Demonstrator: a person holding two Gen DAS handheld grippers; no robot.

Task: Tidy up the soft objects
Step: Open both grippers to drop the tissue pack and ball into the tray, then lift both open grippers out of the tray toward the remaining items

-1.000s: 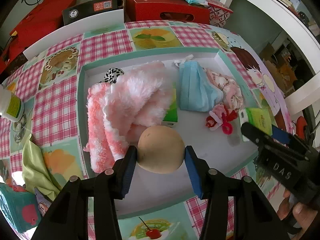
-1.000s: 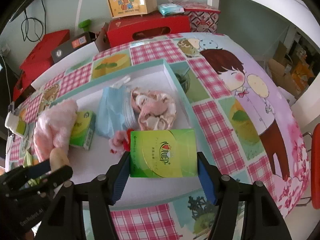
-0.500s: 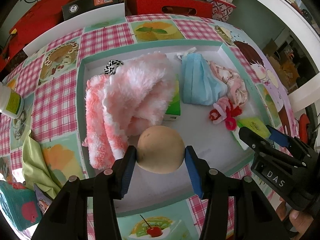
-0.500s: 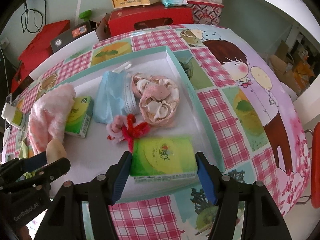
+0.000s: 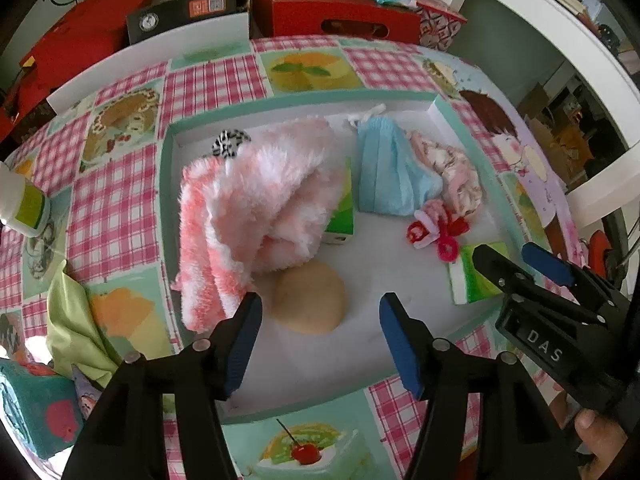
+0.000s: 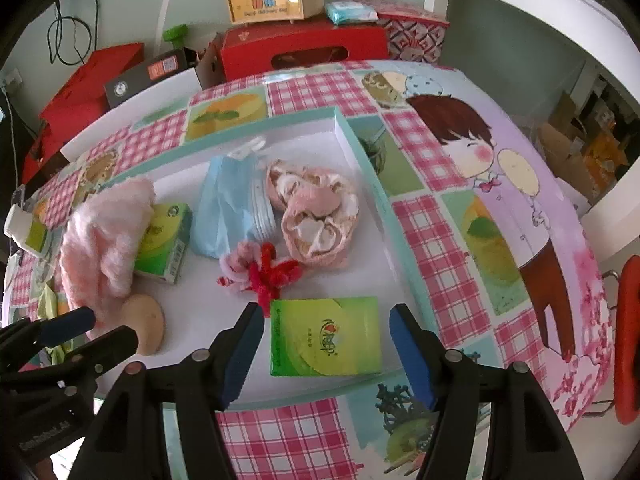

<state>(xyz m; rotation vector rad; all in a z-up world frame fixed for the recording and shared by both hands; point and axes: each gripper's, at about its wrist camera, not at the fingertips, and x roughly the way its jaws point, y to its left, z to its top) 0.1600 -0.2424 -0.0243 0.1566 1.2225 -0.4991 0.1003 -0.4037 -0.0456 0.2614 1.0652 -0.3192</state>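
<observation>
Between the left tongs (image 5: 320,344): a round tan foam ball (image 5: 310,302) lies on the tray floor; the blue pads are spreading and neither touches it.
Between the right tongs (image 6: 328,354): a flat green tissue pack (image 6: 324,336) lies on the tray floor, pads apart with a gap on each side.
Tray edges: the shallow white tray with a mint rim (image 5: 166,184) sits on the pink-checked cartoon surface (image 6: 436,236); its near rim runs just under both tongs.
Open room: bare white floor lies between the two tongs.
Beyond the left tongs: a fluffy pink-and-white towel (image 5: 256,208) touches the ball's far side.
Hidden: the towel covers most of a small green box (image 6: 164,242); the right view shows its face.
Beyond the right tongs: a red and pink pipe-cleaner twist (image 6: 260,268), a blue face mask (image 6: 224,208), a pink patterned cloth bundle (image 6: 316,212).
Left view only: a black-and-white spotted item (image 5: 230,142) behind the towel, too hidden to identify.
</observation>
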